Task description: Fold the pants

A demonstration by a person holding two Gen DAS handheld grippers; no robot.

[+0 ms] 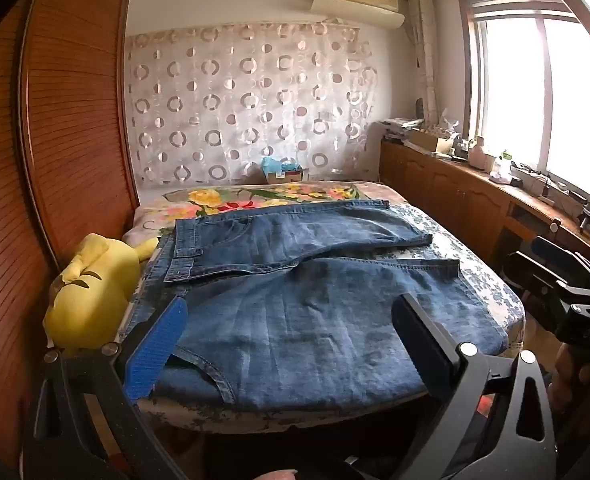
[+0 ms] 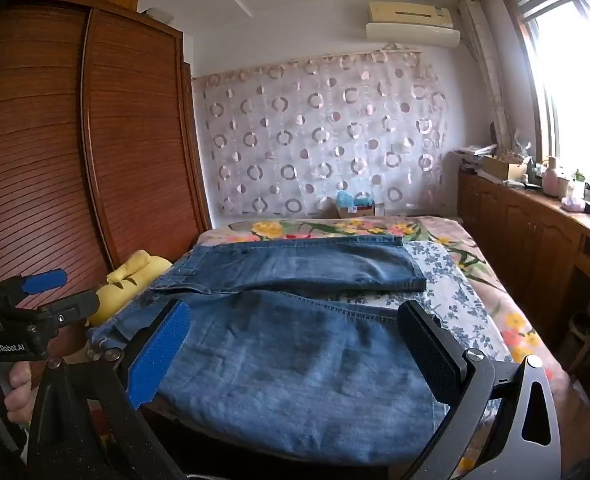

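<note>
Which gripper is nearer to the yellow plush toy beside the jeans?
Left. The left gripper, open, hangs over the jeans' waistband end, next to the yellow plush toy. The right gripper, also open, sits farther along the legs.

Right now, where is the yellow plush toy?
In both wrist views the yellow plush toy sits at the left edge of the bed, wedged between the jeans' waistband and the wooden wardrobe.

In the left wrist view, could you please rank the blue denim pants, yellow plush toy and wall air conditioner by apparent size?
1. Blue denim pants, by far the largest.
2. Yellow plush toy.
3. Wall air conditioner, though it hangs much farther away, so its rank against the toy is unsure.
</note>
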